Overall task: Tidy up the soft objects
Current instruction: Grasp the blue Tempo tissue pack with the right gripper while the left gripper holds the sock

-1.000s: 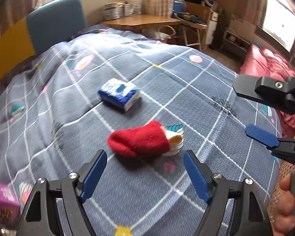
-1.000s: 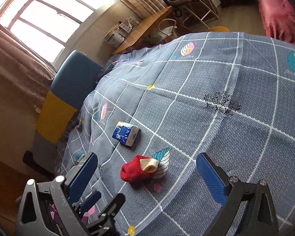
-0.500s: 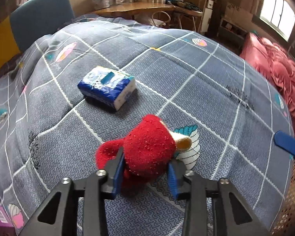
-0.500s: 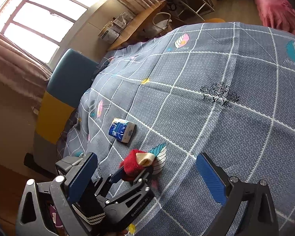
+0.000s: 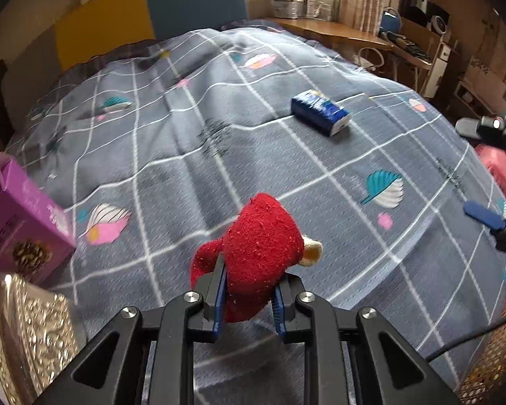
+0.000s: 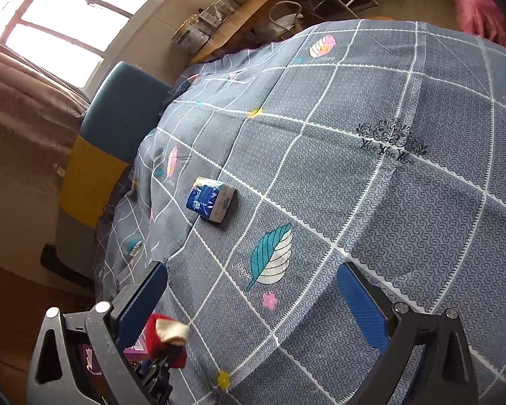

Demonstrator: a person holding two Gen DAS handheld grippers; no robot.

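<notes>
My left gripper (image 5: 248, 290) is shut on a red sock with a cream cuff (image 5: 259, 253) and holds it lifted above the grey checked bedspread (image 5: 219, 155). The sock also shows in the right wrist view (image 6: 165, 337), low at the left behind my right gripper's left finger. A blue tissue pack (image 5: 320, 114) lies on the bed farther off; it also shows in the right wrist view (image 6: 211, 199). My right gripper (image 6: 253, 300) is open and empty above the bed, and one blue pad of it shows at the right edge of the left wrist view (image 5: 482, 214).
A purple box (image 5: 20, 216) and a gold glittery container (image 5: 23, 334) sit at the bed's near left. A blue and yellow headboard (image 5: 145, 13) stands behind the bed. A wooden desk (image 5: 330, 30) and a pink blanket (image 5: 502, 172) lie to the right.
My left gripper closed on the red sock, lifted it off the bed and swung left, so the purple box is now in view. The right gripper stayed open.
</notes>
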